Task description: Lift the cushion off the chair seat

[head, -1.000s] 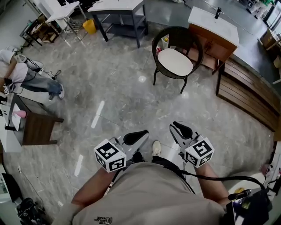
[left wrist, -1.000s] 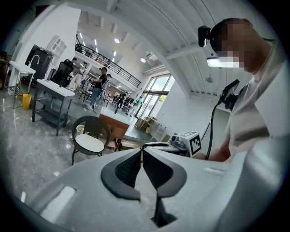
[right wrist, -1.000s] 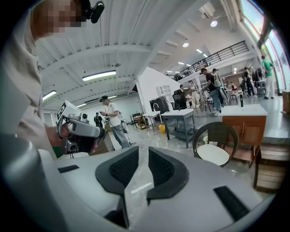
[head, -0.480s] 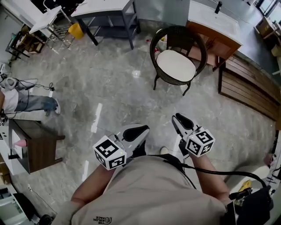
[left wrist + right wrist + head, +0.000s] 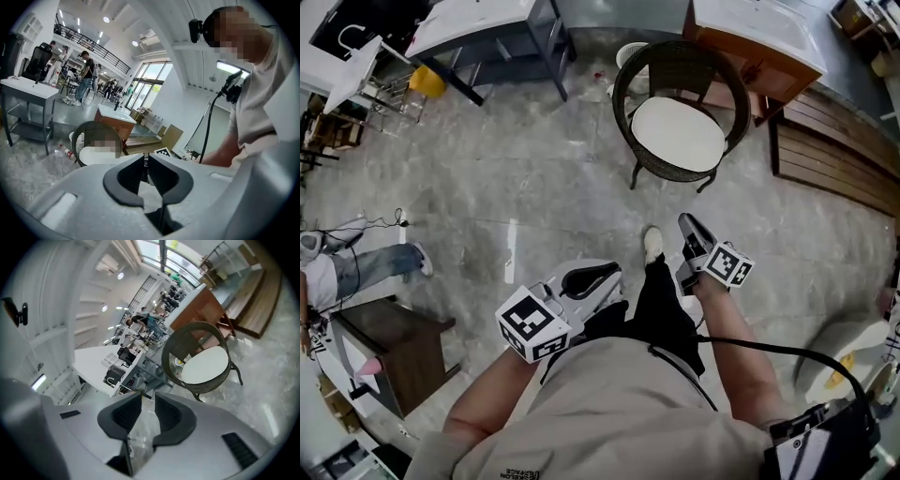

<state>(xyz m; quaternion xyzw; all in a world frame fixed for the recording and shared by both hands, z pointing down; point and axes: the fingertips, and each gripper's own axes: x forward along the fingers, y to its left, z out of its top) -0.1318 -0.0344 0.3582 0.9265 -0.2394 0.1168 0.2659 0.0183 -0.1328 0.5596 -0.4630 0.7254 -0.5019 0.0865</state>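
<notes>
Head view puts the cushion (image 5: 678,133) on the chair (image 5: 675,58) seat ahead of you, well apart from both tools, nearer your right gripper (image 5: 689,225), jaws slightly apart and empty, than your left gripper (image 5: 602,276), jaws together on nothing.

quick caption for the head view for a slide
Person with empty left tongs and right tongs faces a wicker chair, white cushion on its seat.

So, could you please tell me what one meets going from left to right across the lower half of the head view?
Dark side table → left gripper → white shoe → right gripper.
</notes>
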